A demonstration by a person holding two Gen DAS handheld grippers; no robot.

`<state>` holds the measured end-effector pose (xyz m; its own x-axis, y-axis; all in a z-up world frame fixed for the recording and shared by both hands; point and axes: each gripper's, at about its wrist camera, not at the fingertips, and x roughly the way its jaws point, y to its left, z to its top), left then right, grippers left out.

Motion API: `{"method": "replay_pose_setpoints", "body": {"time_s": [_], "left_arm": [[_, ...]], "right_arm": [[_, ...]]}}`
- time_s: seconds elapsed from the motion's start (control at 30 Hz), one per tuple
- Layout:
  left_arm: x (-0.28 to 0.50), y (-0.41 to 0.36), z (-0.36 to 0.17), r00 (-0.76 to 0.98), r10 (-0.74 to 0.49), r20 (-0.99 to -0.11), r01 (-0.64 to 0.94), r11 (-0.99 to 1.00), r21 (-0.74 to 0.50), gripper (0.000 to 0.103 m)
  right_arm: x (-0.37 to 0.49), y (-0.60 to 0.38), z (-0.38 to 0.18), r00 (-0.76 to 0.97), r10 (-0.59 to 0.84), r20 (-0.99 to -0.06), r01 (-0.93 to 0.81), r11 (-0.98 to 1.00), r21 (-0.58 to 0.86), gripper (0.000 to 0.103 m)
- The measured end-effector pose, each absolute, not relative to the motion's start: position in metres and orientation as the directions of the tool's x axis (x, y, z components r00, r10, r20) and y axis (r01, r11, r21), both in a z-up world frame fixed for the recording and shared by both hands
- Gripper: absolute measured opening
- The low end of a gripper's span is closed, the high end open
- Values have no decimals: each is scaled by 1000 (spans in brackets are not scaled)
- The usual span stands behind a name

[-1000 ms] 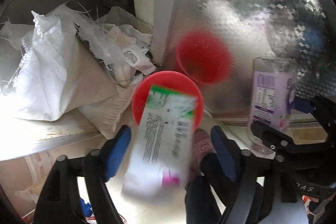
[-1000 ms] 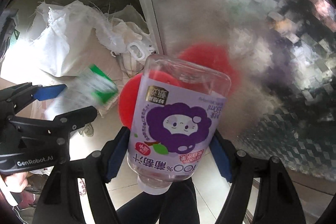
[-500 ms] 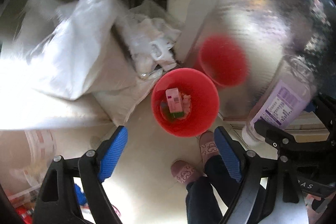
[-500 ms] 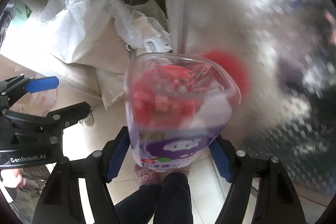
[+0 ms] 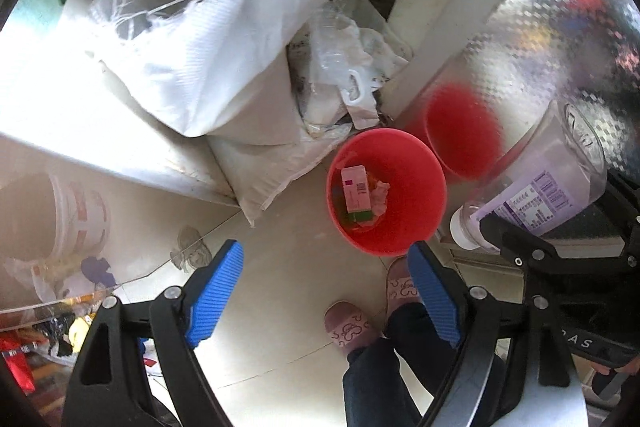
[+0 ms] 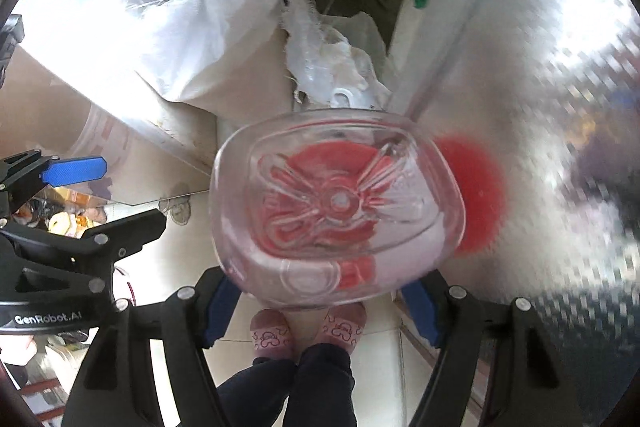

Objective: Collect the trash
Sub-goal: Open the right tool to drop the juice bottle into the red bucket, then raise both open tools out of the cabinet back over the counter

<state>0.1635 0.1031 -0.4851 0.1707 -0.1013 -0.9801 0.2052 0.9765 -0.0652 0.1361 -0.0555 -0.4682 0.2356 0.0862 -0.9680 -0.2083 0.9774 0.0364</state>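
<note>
Bottle [image 6: 336, 207], clear plastic with purple label, clamped in right tool [image 6: 320, 299], blue pads pressing its sides near the lower centre of the right wrist view. Base faces the lens; long axis runs along the tool's fingers, neck toward the floor. In the left wrist view, the same bottle [image 5: 536, 195] sits at right edge, tilted, white neck pointing down-left, toward the rim of the red bin [image 5: 416, 187].

Bin stands on the floor at frame centre, just left of the bottle's neck. Red shows through the bottle base in the right view, so bottle is judged roughly over the bin. Bin already holds a pink carton [image 5: 354, 187] and crumpled scraps.

Left tool [image 5: 324, 291] fingers apart, nothing between them, hovering above floor on the near side of the bin.

Judgement: right tool is the one placed to drop; release looks sufficient if the neck clears the rim.

Surroundings: white woven sacks [image 5: 224, 39] upper left, patterned metal door [image 5: 560, 39] upper right reflecting the bin, pink slippers [image 5: 348, 323] below.
</note>
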Motion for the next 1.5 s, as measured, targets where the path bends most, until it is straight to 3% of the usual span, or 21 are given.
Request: {"method": "replay_pose_setpoints", "body": {"time_s": [0.43, 0.57, 0.63, 1.27, 1.5], "left_arm": [[152, 113, -453, 203, -111, -973, 131, 988, -85, 83], [145, 115, -432, 219, -102, -970, 121, 990, -77, 83], [142, 114, -421, 225, -102, -969, 121, 990, -76, 83], [109, 110, -215, 368, -171, -914, 161, 980, -118, 83], [119, 91, -165, 422, -199, -885, 238, 966, -104, 83]], "right_arm": [[134, -46, -434, 271, 77, -959, -269, 963, 1, 71], [127, -43, -415, 296, 47, -954, -275, 961, -38, 81], [122, -43, -403, 305, 47, -951, -276, 960, -41, 81], [77, -54, -197, 485, -24, -874, -136, 985, -102, 81], [72, -75, -148, 555, -67, -829, -58, 991, -119, 81]]}}
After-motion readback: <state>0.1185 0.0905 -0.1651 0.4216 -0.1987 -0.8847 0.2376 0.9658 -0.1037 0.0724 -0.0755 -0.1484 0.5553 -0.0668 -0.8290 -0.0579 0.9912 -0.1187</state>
